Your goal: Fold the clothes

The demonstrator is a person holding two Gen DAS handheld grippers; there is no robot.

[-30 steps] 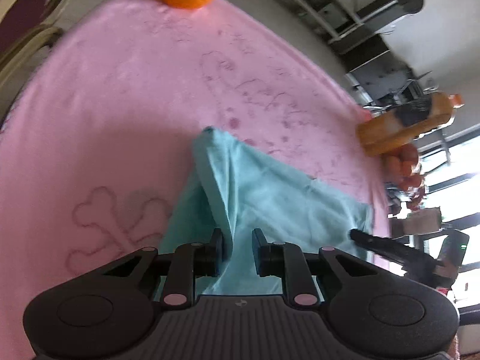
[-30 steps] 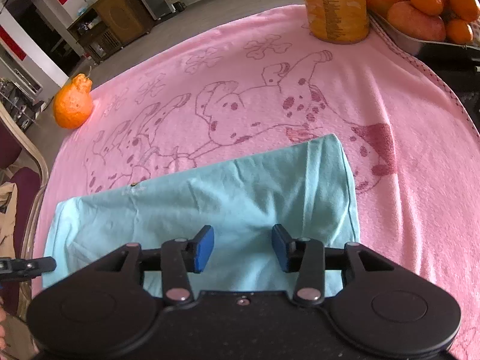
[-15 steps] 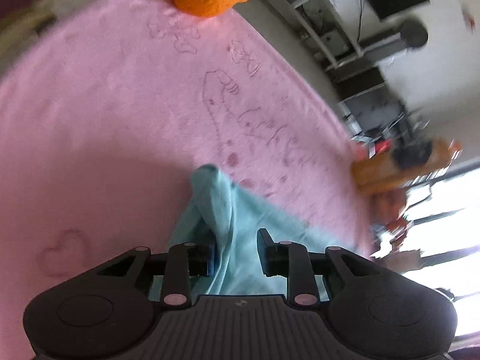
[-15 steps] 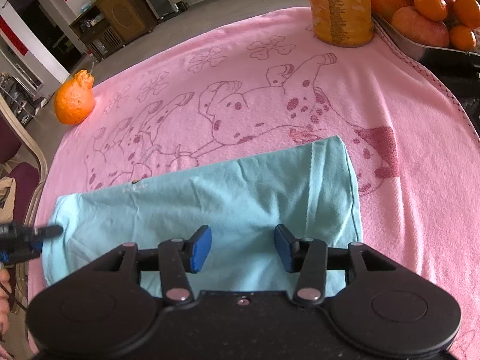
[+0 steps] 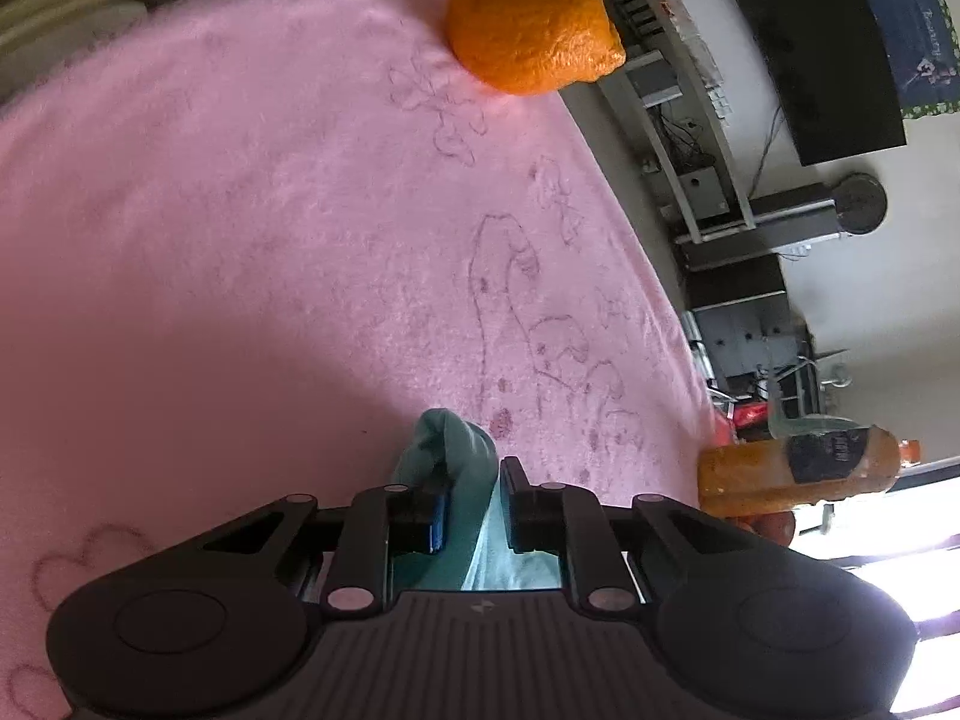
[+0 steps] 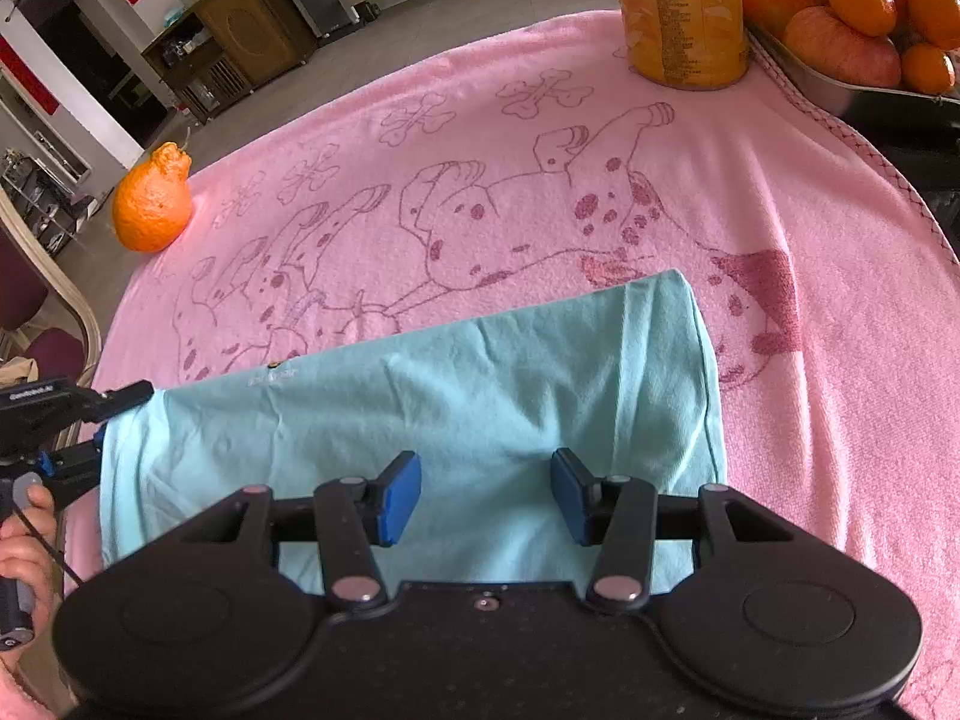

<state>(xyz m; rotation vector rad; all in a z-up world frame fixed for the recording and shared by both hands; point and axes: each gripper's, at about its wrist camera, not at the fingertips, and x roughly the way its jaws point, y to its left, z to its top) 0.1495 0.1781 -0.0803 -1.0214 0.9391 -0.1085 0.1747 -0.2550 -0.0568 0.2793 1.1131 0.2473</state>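
One big pink fuzzy towel with spotted dogs and bones drawn on it (image 6: 600,138) covers the counter. On top of it, on the near side, lies a soft light blue-green shirt (image 6: 456,396), folded into a long strip that runs from left to right, with small wrinkles in it. Its left end is bunched up and lifted a little off the towel. At the far right edge sits a metal tray of oranges and red apples (image 6: 852,30), and just beside the tray stands a tall bottle of orange juice (image 6: 684,6). Well apart from them, at the far left edge of the towel, rests a bumpy orange fruit with a knob on top (image 6: 153,201). The black right gripper with blue pads (image 6: 486,495) hangs over the near edge of the shirt with its jaws wide apart and nothing in them. The black left gripper (image 5: 471,507) has its jaws squeezed close together on the bunched left end of the shirt. A person's hand (image 6: 27,540) holds its handle.
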